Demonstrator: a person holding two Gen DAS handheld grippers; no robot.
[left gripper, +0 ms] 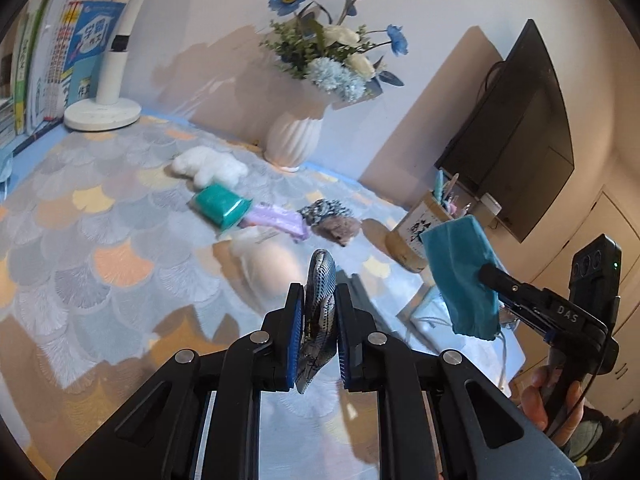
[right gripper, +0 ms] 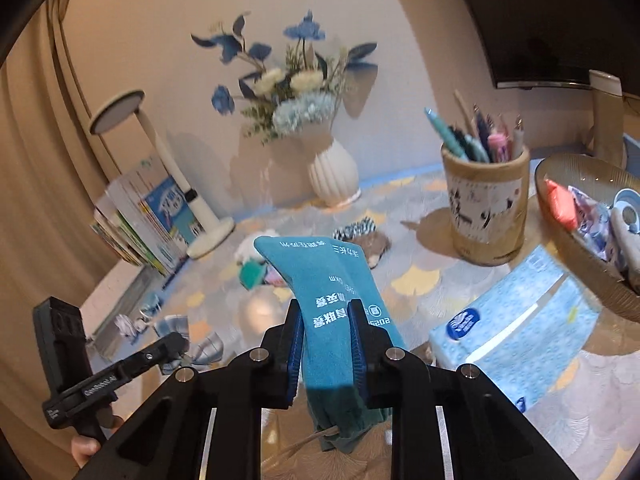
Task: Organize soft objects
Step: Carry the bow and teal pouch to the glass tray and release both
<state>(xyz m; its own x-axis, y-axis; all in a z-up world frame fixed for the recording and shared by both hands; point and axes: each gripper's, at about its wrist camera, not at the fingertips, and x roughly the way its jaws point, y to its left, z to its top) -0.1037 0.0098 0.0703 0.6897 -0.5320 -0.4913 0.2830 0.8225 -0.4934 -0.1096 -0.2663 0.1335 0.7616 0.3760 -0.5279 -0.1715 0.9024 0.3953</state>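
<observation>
My left gripper [left gripper: 317, 312] is shut on a blue-and-white checked cloth [left gripper: 320, 280] held above the table. It shows at lower left in the right wrist view [right gripper: 180, 342]. My right gripper [right gripper: 326, 320] is shut on a teal drawstring pouch [right gripper: 320, 280] with white print, also seen in the left wrist view [left gripper: 460, 276]. On the patterned tablecloth [left gripper: 100, 240] lie a white fluffy toy [left gripper: 208, 164], a green pouch [left gripper: 220, 204], a purple item [left gripper: 276, 218] and a hedgehog plush [left gripper: 332, 220].
A white vase of blue flowers [left gripper: 294, 140], a desk lamp [left gripper: 108, 92] and books [left gripper: 52, 72] stand at the back. A pen holder [right gripper: 486, 208], tissue pack [right gripper: 516, 328] and glass bowl of items [right gripper: 568, 216] sit at the right. A monitor [left gripper: 516, 128] hangs beyond.
</observation>
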